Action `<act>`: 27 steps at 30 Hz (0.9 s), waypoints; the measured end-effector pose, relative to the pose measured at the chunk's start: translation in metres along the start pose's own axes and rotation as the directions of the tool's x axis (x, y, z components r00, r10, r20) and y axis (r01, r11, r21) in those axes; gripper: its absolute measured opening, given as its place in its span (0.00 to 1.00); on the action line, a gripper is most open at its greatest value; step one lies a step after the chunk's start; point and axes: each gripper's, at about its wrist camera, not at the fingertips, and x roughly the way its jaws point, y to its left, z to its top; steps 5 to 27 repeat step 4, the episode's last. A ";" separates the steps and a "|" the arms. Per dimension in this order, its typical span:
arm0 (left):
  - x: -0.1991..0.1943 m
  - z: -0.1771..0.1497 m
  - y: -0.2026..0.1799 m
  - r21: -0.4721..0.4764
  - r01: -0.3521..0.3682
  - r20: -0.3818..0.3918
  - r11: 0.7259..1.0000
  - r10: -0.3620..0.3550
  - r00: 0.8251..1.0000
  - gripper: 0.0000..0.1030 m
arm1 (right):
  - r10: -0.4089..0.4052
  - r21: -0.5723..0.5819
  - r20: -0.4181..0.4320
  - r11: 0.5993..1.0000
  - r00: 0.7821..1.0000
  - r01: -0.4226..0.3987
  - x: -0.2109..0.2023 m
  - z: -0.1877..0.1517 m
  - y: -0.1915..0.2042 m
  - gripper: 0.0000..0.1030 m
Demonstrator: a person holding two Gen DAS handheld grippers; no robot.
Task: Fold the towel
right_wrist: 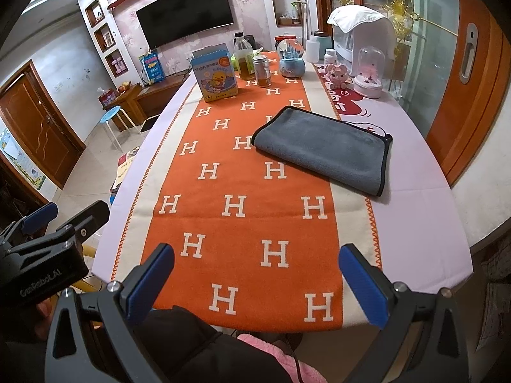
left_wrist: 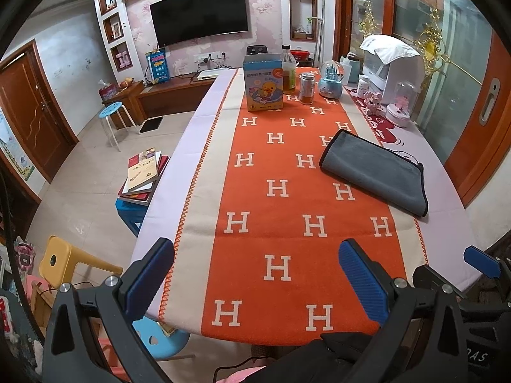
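While grippers gape, towel (right_wrist: 322, 148) lies beyond.

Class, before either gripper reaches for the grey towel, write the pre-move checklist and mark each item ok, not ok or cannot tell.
1. Left gripper open, holding nothing: ok.
2. Right gripper open, holding nothing: ok.
3. Grey towel lies flat on the table runner, nothing on top: ok.
4. Towel already folded at least once: ok, a rounded fold shows on its left edge.
5. Duck box, bottle and snow globe stand apart from the towel: ok.
6. Towel layers aligned underneath: cannot tell.
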 end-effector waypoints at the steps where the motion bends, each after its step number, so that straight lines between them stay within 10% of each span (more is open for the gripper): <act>1: 0.000 0.000 -0.001 -0.001 -0.001 0.001 1.000 0.001 1.000 0.99 | 0.000 -0.001 0.000 1.000 1.000 0.000 -0.001 0.000 -0.001 1.00; 27: 0.000 0.000 0.000 -0.001 -0.001 0.000 1.000 0.001 1.000 0.99 | 0.001 -0.001 -0.001 1.000 1.000 -0.001 -0.001 0.001 -0.001 1.00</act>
